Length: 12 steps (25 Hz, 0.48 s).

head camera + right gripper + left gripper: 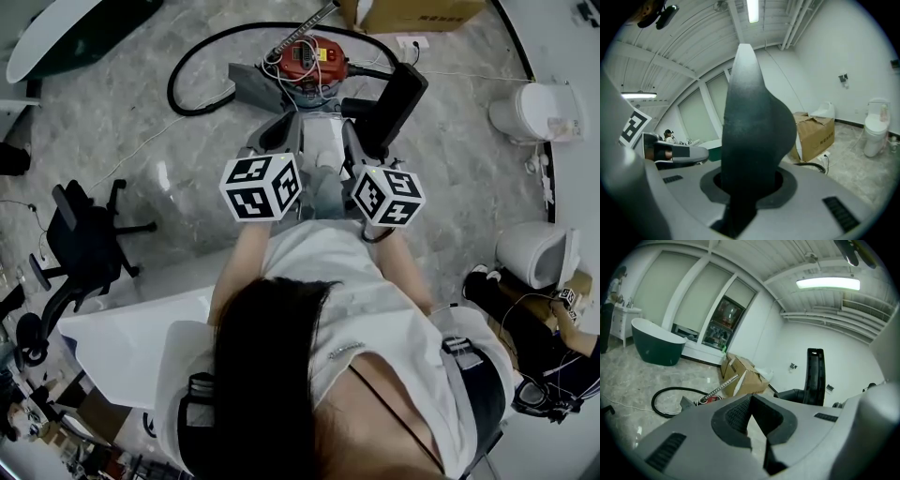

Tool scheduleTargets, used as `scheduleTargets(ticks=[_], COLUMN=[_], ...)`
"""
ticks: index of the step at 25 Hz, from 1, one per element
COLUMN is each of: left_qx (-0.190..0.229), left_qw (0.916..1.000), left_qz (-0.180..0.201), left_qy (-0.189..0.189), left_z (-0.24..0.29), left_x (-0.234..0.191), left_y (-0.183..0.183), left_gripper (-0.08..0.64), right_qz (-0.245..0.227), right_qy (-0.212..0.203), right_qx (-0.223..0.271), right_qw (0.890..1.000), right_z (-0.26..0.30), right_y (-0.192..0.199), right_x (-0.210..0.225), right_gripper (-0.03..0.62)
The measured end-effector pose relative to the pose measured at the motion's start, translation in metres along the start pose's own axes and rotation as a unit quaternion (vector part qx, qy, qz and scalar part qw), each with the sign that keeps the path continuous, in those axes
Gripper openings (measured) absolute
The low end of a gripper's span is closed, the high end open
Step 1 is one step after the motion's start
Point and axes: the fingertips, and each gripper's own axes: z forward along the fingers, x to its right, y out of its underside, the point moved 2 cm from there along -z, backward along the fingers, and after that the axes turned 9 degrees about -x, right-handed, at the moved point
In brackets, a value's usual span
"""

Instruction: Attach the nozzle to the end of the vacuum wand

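Right gripper (pixel 749 183) - we note its jaws clamped on the black nozzle (pixel 754 117), which stands nearly upright out of them. Left gripper (pixel 751 398): jaws closed together, nothing between them. Both are held side by side in front of the person (marker cubes face the head camera), above the marble floor (pixel 122 122).

The vacuum wand (pixel 306 28), a thin metal tube, lies slanted over the red vacuum cleaner (pixel 314 58) at the far side of the floor, near the cardboard box (pixel 412 11) by the wall. A black hose (pixel 192 66) loops out to the left of the vacuum.

Nozzle and wand are apart - not joined.
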Motion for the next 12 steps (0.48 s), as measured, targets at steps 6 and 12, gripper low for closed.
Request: scheduleTargets(ticks=[6, 12], left_qx=[-0.008, -0.001], left_qw=[0.9997, 0.9992], left_qz=[0.021, 0.036], left_qy=[-0.008, -0.015], left_z=[0.03, 0.06], left_x=[-0.006, -0.004], left_y=[-0.017, -0.042], left_gripper=[0.002, 0.002], right_qz=[0.003, -0.015], right_qy=[0.01, 0.001], right_qx=[-0.003, -0.006], right_qw=[1.0, 1.0], right_z=[0.018, 0.046], right_y=[-0.018, -0.047], right_x=[0.023, 0.039], right_gripper=[0.091, 0.091])
